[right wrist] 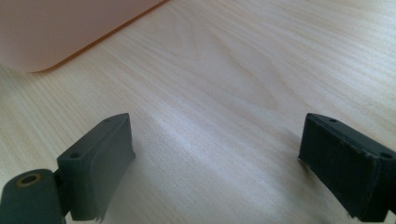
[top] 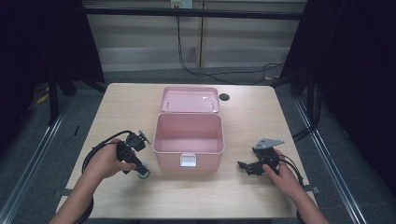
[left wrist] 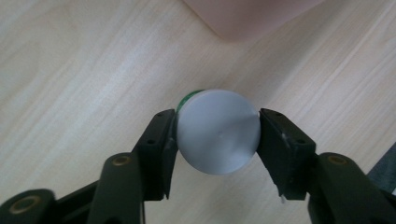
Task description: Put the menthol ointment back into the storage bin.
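The left gripper (left wrist: 218, 140) squeezes the small, round, white-capped green jar (left wrist: 218, 137), probably light and slippery, at three and nine o'clock; the right gripper (right wrist: 217, 163) gapes wide, holding nothing.

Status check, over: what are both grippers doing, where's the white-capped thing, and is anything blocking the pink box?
Left gripper shut on white-capped container, on the table left of the open pink box. Right gripper open, empty. Box mouth unobstructed.
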Tool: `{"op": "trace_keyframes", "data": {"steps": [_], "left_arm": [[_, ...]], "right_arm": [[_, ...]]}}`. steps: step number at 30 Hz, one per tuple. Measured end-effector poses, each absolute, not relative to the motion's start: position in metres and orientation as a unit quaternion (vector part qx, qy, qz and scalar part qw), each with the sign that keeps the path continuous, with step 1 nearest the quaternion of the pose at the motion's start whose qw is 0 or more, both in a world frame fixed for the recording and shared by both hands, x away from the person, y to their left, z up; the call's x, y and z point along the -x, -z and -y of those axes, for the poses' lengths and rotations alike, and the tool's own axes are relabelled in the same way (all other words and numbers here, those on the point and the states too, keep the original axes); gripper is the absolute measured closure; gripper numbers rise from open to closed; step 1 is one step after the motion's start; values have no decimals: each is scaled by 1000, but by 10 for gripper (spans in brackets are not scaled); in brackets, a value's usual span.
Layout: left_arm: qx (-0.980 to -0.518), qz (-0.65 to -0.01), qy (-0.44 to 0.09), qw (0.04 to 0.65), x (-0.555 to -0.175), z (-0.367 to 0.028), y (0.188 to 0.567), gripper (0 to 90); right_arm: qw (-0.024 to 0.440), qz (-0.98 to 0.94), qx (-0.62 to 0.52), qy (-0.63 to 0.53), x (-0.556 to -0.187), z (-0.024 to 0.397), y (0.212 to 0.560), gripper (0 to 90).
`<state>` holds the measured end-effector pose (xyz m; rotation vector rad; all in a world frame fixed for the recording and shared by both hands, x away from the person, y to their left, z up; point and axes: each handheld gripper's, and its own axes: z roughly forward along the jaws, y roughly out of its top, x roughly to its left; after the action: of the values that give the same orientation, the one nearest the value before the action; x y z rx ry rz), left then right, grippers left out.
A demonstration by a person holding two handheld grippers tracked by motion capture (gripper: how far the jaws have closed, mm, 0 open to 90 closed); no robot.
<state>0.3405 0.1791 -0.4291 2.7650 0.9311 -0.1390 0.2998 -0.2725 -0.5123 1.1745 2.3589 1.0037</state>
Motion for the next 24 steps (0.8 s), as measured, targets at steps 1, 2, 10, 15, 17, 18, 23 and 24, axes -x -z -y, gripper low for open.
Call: {"op": "trace_keyframes", "data": {"steps": [1, 2, 10, 15, 17, 18, 23, 24], "left_arm": [[-940, -319, 47, 109, -341, -179, 429, 492], [-938, -324, 48, 109, -341, -179, 429, 493], [-935, -335, 48, 106, -342, -177, 428, 499], [-930, -349, 58, 97, -343, -178, 424, 500], [-929, -353, 60, 97, -343, -179, 422, 500], [-929, -353, 60, 93, -343, -180, 420, 500], [-927, -360, 62, 86, -344, -182, 410, 500], [-927, -360, 62, 86, -344, -182, 410, 500]], "right_arm": [[160, -826, -411, -351, -300, 272, 512, 92], [160, -826, -411, -351, -300, 272, 512, 92], [160, -826, -411, -352, -300, 273, 512, 92], [160, -826, -411, -351, -300, 272, 512, 92], [160, -826, -411, -352, -300, 272, 512, 92], [160, -826, -411, -351, -300, 272, 512, 92], [160, -826, -411, -351, -300, 272, 512, 92], [160, -826, -411, -352, -300, 272, 512, 92]]}}
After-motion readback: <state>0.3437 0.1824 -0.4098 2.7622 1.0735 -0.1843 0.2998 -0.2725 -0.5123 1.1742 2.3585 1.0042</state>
